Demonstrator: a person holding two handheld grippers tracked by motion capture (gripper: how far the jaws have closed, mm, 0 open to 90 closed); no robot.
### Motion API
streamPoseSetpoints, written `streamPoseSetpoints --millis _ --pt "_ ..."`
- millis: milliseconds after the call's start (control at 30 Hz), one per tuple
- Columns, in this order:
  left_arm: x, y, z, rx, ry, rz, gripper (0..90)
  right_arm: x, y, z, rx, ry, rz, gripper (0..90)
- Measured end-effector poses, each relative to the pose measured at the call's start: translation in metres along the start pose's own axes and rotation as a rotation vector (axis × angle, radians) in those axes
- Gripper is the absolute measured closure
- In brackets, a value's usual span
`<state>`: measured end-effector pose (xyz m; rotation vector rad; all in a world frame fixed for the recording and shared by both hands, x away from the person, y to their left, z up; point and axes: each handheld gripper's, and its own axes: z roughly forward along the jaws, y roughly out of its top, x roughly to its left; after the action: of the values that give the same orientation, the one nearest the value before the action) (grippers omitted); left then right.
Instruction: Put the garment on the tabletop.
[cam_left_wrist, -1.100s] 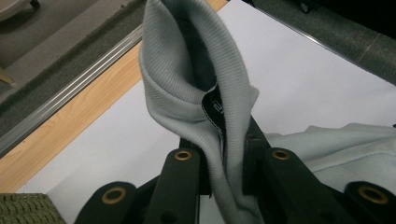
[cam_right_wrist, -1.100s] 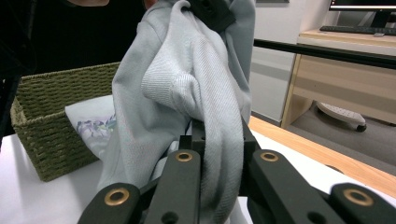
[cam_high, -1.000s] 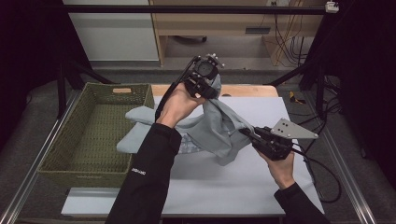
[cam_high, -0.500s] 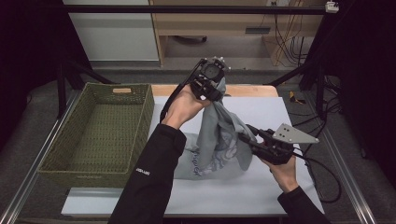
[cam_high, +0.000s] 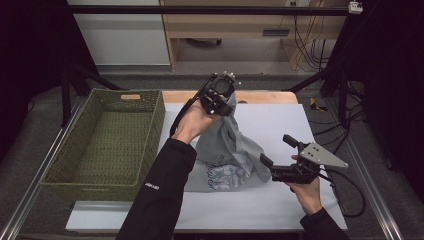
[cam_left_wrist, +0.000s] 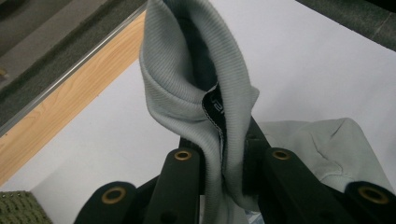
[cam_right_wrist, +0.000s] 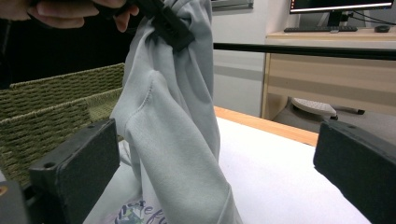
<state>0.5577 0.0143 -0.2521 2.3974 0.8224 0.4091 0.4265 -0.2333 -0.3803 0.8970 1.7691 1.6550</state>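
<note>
Left gripper (cam_high: 223, 101) clamps the grey shirt (cam_high: 235, 150) by its ribbed collar, holding it up so its lower part drapes onto the white table (cam_high: 280, 125). Right gripper (cam_high: 277, 152) has just been opening: jaws wide, touching nothing, shirt just beside. A green basket (cam_high: 107, 145) sits at the left; a wooden desk (cam_high: 250, 25) stands behind.

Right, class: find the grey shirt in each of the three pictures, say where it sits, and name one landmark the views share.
High view: the grey shirt hangs at table centre from the shut left gripper.
Left gripper view: its ribbed collar rises at centre, pinched between the jaws.
Right gripper view: it hangs centre-left, between that gripper's open jaws, which have just been opening.
Shared landmark: the green woven basket, bottom left in the left gripper view, left in the right gripper view.
</note>
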Motion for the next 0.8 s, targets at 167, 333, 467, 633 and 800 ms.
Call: streamPoseSetpoints --millis 167,333,467,633,800 --pt "0.001 -0.009 0.003 -0.017 0.003 -0.005 79.5 -0.002 -0.004 -0.005 -0.012 -0.013 0.005 0.4" --pt "-0.001 -0.018 0.007 -0.043 0.005 -0.002 79.4 -0.005 -0.011 -0.015 -0.016 -0.017 0.031 0.4" --pt "-0.004 -0.025 0.008 -0.061 0.005 0.000 79.2 -0.008 -0.017 -0.021 -0.015 -0.024 0.031 0.4" --pt "-0.007 -0.037 0.009 -0.097 0.002 0.004 79.0 -0.013 -0.030 -0.026 0.001 -0.025 0.031 0.4" --pt "-0.015 -0.051 0.009 -0.146 -0.022 0.012 78.8 -0.018 -0.038 -0.029 0.018 -0.029 0.035 0.4"
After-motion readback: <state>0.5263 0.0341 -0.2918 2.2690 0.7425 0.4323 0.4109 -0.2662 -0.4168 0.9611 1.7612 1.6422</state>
